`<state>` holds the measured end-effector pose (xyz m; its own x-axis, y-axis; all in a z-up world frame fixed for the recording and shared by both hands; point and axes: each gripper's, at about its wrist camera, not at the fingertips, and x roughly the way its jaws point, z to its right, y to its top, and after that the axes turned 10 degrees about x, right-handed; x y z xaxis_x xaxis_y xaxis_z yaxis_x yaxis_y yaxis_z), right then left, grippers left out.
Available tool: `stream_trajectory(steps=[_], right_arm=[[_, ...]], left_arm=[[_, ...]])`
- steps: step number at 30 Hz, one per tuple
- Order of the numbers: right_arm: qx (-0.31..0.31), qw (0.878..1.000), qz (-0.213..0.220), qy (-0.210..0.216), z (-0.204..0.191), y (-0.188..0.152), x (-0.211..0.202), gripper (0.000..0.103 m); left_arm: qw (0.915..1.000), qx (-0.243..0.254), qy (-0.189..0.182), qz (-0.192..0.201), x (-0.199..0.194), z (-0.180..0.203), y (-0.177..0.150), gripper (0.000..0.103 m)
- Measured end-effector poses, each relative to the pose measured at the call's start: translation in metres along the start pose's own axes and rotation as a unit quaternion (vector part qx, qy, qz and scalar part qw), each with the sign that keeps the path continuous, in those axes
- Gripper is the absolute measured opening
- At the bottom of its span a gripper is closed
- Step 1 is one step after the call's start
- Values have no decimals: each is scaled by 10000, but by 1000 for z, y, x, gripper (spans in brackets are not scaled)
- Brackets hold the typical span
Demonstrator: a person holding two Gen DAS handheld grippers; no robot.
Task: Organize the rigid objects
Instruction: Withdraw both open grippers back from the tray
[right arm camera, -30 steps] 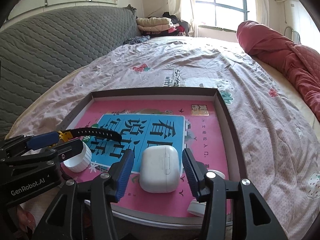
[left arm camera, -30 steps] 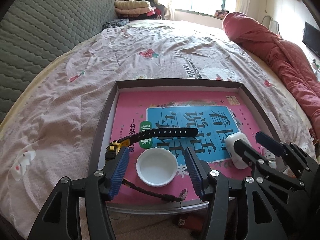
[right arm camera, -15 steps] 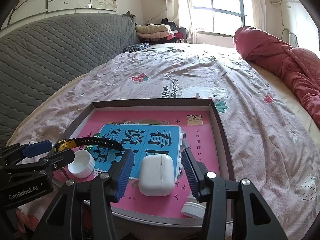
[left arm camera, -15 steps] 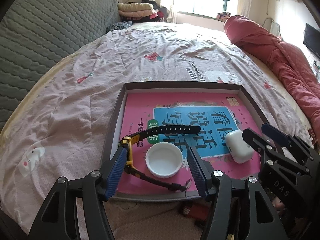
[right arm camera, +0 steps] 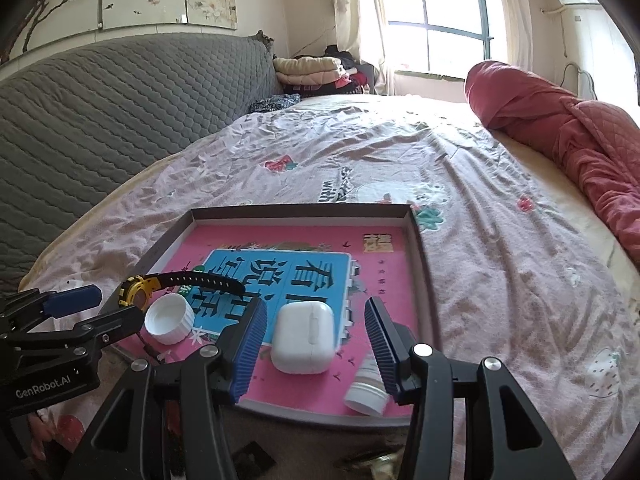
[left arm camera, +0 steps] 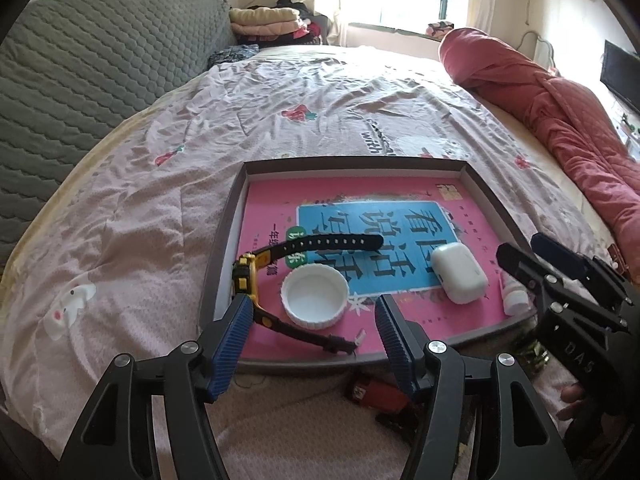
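Observation:
A shallow brown tray [left arm camera: 224, 248] on the bed holds a pink book [left arm camera: 472, 216]. On the book lie a yellow-and-black watch [left arm camera: 320, 242], an upturned white cap [left arm camera: 314, 300], a white earbuds case [left arm camera: 460, 276] and a small white bottle [left arm camera: 514, 300] on its side. My left gripper [left arm camera: 312, 304] hovers open over the tray's near edge, the cap just beyond its fingers, untouched. My right gripper [right arm camera: 315, 306] is open too. The case [right arm camera: 304, 338] lies beneath its gap, clear of both pads, and the bottle [right arm camera: 366, 388] lies by its right finger.
The tray sits near the front edge of a pink patterned bedsheet [left arm camera: 120, 220]. A grey quilted headboard [left arm camera: 80, 80] runs along the left and a rolled red quilt [left arm camera: 560, 120] along the right. Folded clothes [left arm camera: 264, 20] are stacked at the far end. A red object [left arm camera: 376, 394] lies below the bed edge.
Both grippers have drawn back and up from the tray. The cap and the case, earlier between the fingers, now lie farther out. The left jaws stand a little wider.

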<state>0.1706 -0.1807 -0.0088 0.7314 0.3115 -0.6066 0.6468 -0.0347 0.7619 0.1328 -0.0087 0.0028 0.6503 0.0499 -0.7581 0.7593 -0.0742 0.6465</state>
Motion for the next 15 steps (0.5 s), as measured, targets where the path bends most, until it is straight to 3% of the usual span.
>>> stream_trajectory(steps=[15], right_arm=[[333, 9991, -59, -251, 33, -14, -33, 51]], left_arm=[[9986, 475, -254, 10, -25, 37, -29, 65]])
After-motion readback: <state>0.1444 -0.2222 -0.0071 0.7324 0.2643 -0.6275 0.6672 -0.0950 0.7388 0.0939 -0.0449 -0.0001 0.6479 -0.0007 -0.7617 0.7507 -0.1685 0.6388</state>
